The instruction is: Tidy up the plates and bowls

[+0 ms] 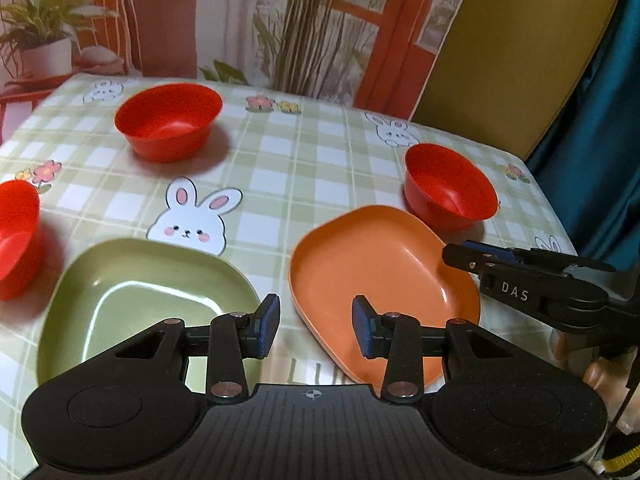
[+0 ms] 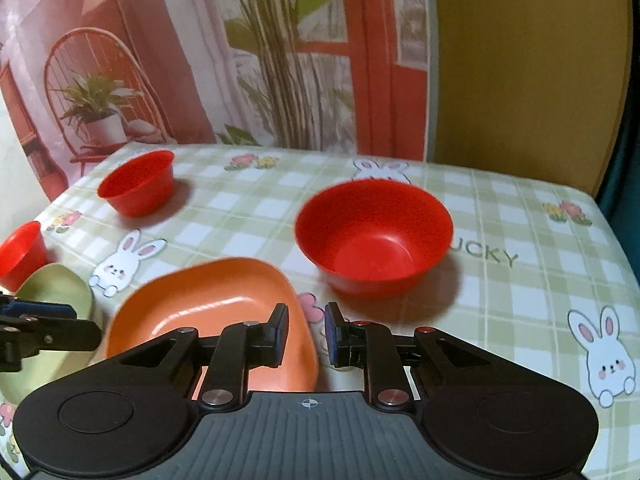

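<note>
An orange plate and a green plate lie side by side at the table's near edge. Three red bowls stand around them: one far left, one at the left edge, one right of the orange plate. My left gripper is open and empty, hovering above the gap between the two plates. My right gripper is open, its fingers straddling the orange plate's right rim without closing on it. The right red bowl sits just beyond it.
The table wears a green checked cloth with bunnies. Its right edge drops off by a teal curtain. A printed backdrop stands behind the far edge. The right gripper also shows at the right in the left wrist view.
</note>
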